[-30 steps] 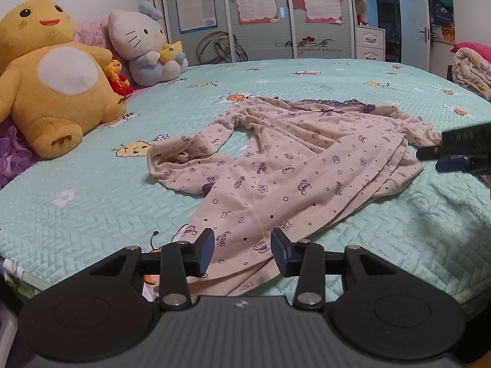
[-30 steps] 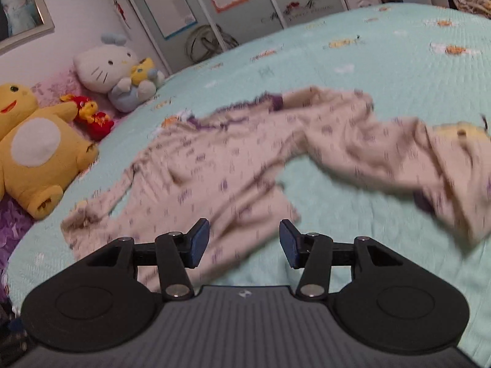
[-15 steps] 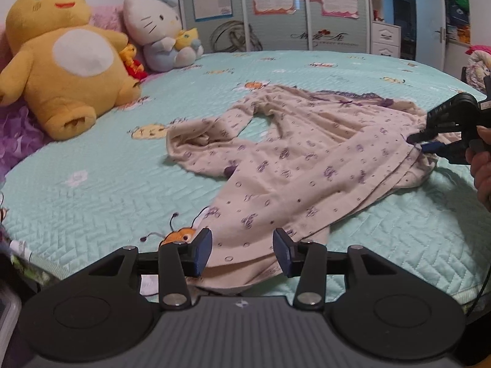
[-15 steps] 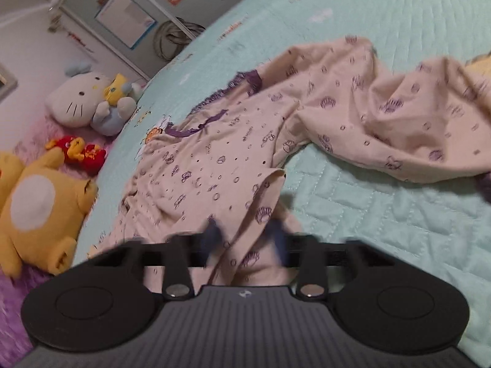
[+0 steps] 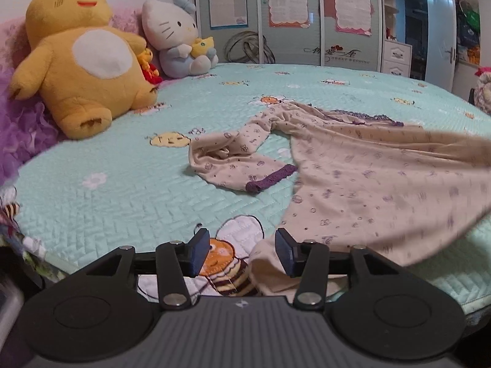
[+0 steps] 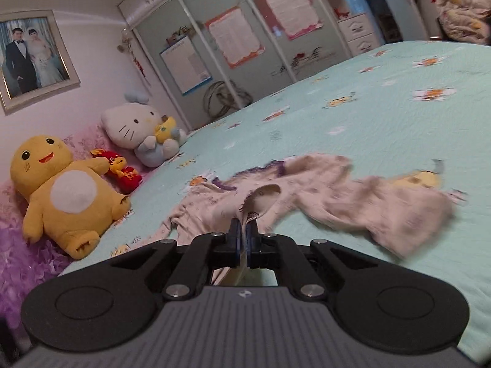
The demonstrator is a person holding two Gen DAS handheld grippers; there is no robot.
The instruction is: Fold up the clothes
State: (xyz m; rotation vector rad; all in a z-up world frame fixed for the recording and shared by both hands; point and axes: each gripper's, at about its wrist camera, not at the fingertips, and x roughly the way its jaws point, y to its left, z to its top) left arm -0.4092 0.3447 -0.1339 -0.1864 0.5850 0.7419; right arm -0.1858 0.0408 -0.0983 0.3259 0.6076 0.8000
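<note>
The garment (image 5: 353, 181) lies on the bed (image 5: 122, 196), spreading from centre toward three o'clock. The plush toys (image 5: 79, 61) sit at ten o'clock, the wardrobe (image 5: 288, 15) behind at twelve. The left claw (image 5: 242, 253) sits at six o'clock, beside the garment's hem.

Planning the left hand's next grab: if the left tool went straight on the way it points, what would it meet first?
Probably the bedspread at its bee patch, seen between the opening jaws of the left tool; the beige garment hem lies just right of that line. Depth is unclear.
</note>
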